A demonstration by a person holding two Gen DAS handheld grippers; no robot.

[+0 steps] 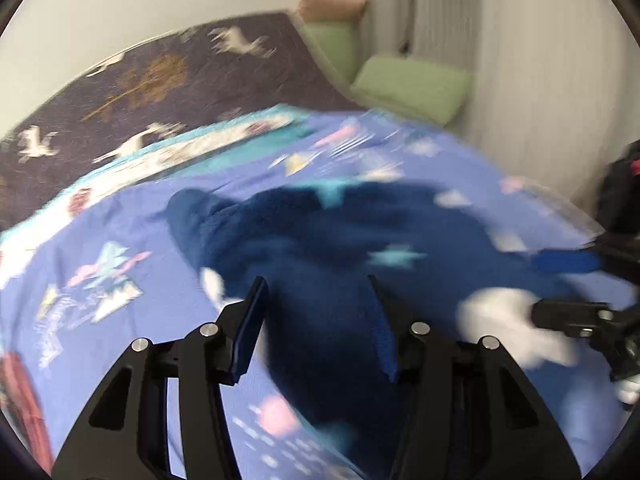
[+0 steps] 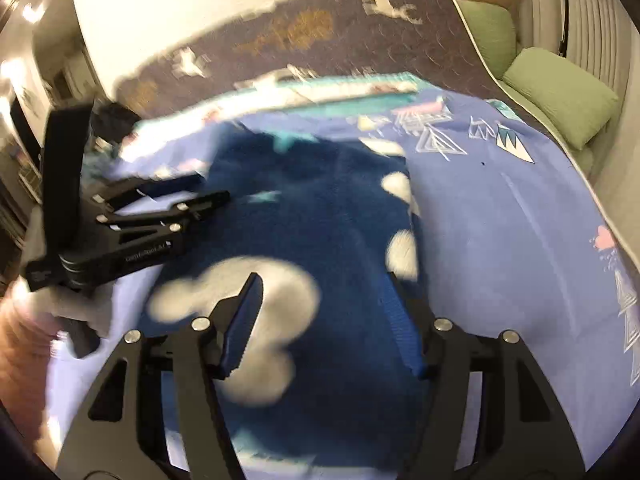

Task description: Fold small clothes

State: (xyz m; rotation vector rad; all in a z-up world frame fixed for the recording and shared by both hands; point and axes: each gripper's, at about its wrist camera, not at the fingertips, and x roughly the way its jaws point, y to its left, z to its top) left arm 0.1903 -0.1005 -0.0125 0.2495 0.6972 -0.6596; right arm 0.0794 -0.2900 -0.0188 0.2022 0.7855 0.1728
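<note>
Two green cushions [image 1: 412,84] beyond bedsheet [image 1: 120,240]; navy garment [image 1: 320,248] lies unobstructed.

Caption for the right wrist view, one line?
Right tool open above a navy fleece garment on a blue bedspread, left tool alongside.

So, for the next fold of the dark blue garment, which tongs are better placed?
Probably the right tongs, though the margin is small. They hang open above the dark blue garment beside its free right edge; the left tongs, also open, are above its middle.
</note>
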